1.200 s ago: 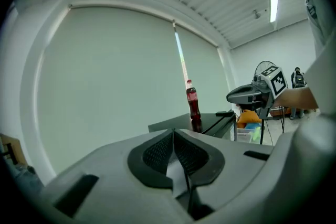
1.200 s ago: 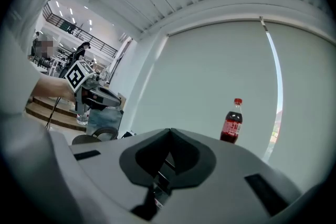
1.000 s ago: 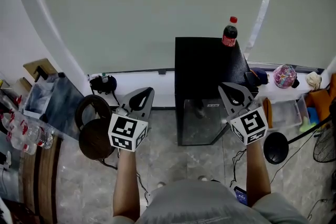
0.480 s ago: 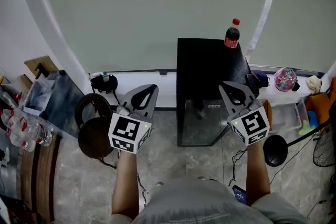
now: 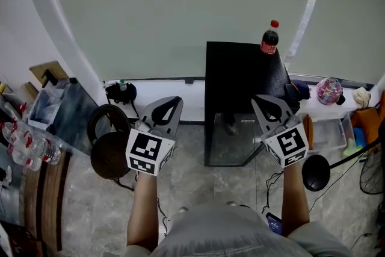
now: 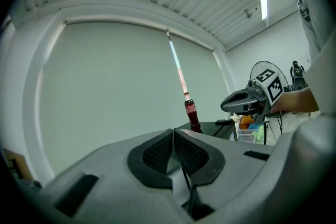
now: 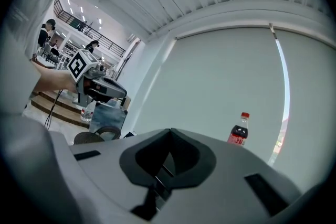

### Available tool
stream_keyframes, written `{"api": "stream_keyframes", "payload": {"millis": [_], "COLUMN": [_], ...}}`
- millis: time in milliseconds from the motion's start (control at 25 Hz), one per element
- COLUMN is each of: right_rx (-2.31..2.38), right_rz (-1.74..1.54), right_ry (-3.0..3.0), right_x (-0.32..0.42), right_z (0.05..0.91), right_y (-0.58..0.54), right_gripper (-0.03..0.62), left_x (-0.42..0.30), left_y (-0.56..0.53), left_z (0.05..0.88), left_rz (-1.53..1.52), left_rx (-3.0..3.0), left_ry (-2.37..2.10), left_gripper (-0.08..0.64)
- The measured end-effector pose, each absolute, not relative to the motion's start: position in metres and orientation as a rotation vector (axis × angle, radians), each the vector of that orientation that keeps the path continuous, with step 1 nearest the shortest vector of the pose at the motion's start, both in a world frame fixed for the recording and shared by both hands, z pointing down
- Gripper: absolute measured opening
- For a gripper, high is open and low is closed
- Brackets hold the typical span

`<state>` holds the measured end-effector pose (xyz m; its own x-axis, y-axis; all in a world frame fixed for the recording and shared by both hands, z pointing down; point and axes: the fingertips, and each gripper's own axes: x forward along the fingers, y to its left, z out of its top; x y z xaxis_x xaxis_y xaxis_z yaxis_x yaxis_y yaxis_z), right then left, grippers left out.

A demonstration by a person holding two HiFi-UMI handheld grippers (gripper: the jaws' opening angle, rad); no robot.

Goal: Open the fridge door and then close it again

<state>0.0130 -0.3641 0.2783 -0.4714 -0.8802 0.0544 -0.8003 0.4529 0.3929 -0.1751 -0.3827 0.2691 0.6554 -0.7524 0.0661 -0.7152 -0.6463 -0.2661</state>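
A black mini fridge stands against the wall under the window blind, its glass door flat against the front. A cola bottle with a red cap stands on its top at the back right. My left gripper is held level to the left of the fridge, apart from it, jaws shut and empty. My right gripper hovers over the fridge's right front part, also shut with nothing in it. In the left gripper view, the shut jaws point past the bottle. The right gripper view shows the shut jaws and the bottle.
A round brown stool stands at my left, with several water bottles further left. Right of the fridge are a clear plastic bin, a pink ball-like thing on the ledge, a black round base and a floor fan.
The head view has drifted slightly, so the fridge sits a little further right in the picture. Both grippers have stayed where they were, shut.
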Motion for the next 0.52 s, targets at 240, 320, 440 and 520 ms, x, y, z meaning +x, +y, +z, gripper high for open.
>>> {"api": "stream_keyframes", "payload": {"millis": [240, 320, 440, 520], "right_rx": [1.430, 1.416, 1.396, 1.386], "right_rz": [-0.449, -0.450, -0.457, -0.463], "right_ry": [-2.451, -2.450, -2.449, -2.445], "right_x": [0.014, 0.013, 0.011, 0.011], "right_z": [0.286, 0.288, 0.290, 0.291], "right_y": [-0.365, -0.366, -0.367, -0.369], "right_gripper": [-0.003, -0.003, -0.003, -0.003], "left_x": [-0.176, -0.176, -0.176, -0.175], "left_y": [-0.383, -0.384, -0.385, -0.387], "left_z": [0.273, 0.275, 0.277, 0.277], "left_rz": [-0.259, -0.278, -0.293, -0.295], "left_rx": [-2.665, -2.663, -2.662, -2.664], "left_ry": [1.212, 1.210, 1.205, 1.202], "left_gripper": [0.014, 0.014, 0.014, 0.014]}}
